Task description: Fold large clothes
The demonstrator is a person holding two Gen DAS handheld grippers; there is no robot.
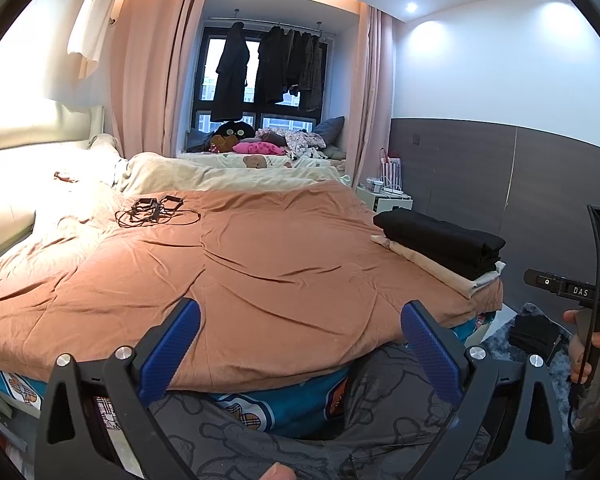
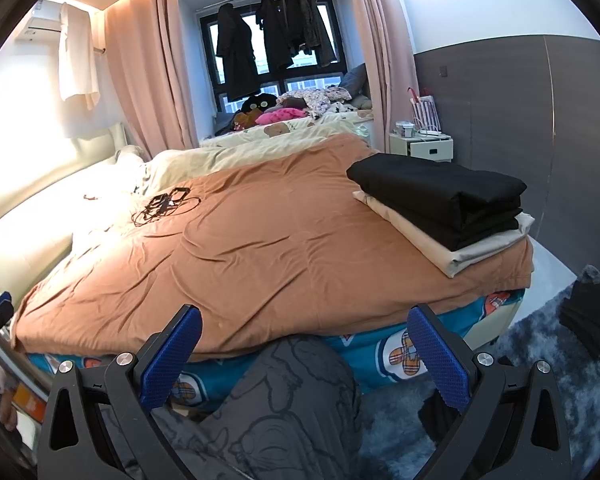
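- Two folded garments lay stacked at the bed's 3 o'clock corner: one black (image 2: 440, 196), one beige (image 2: 452, 252) beneath it.
- One orange-brown cover (image 2: 280, 248) was spread over the bed.
- One tangle of black cables (image 2: 164, 204) sat toward 11 o'clock.
- Two pink curtains (image 1: 140, 72) flanked the window at 12 o'clock.
- One white nightstand (image 2: 422, 146) stood at 2 o'clock.
- Two grippers appeared, left (image 1: 300, 354) and right (image 2: 304, 356), each with two blue pads spread apart.

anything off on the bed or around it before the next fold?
Tangled black cables lie loose on the brown bedspread, in the folding area. A dark garment sits on the rug, off the bed. The folded stack looks tidy.
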